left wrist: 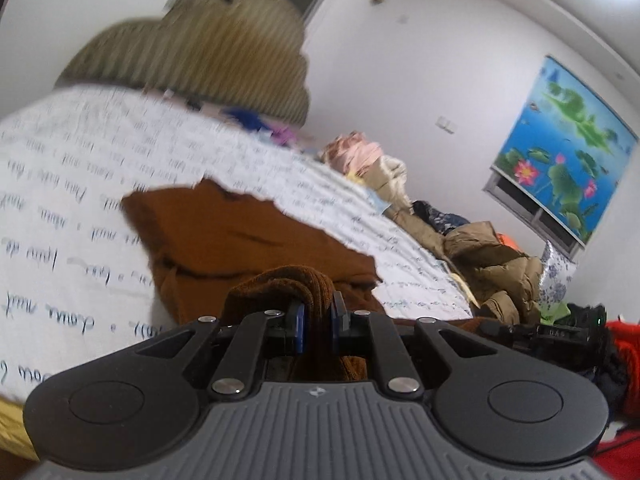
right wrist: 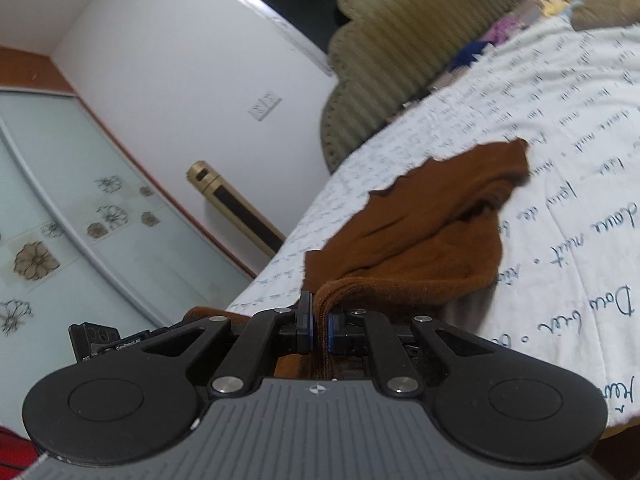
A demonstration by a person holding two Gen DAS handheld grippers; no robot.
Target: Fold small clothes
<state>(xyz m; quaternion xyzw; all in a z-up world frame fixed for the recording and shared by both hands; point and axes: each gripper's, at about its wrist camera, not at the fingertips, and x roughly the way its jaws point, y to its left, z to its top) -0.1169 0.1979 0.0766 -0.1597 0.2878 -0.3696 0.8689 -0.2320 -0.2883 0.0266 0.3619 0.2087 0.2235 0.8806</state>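
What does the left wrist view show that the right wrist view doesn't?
Only the left wrist view shows the lotus window blind and the tan jacket in the clothes pile at the bed's far side. Only the right wrist view shows the floral glass door and gold cylinder. Both share the brown garment on the script-printed sheet, the olive headboard, and each gripper's jaws clamping brown fabric.

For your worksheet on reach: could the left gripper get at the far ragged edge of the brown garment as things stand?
Probably not yet: the left gripper is shut on the brown garment's near hem, so it must let go first. Nothing lies on the bedsheet between.
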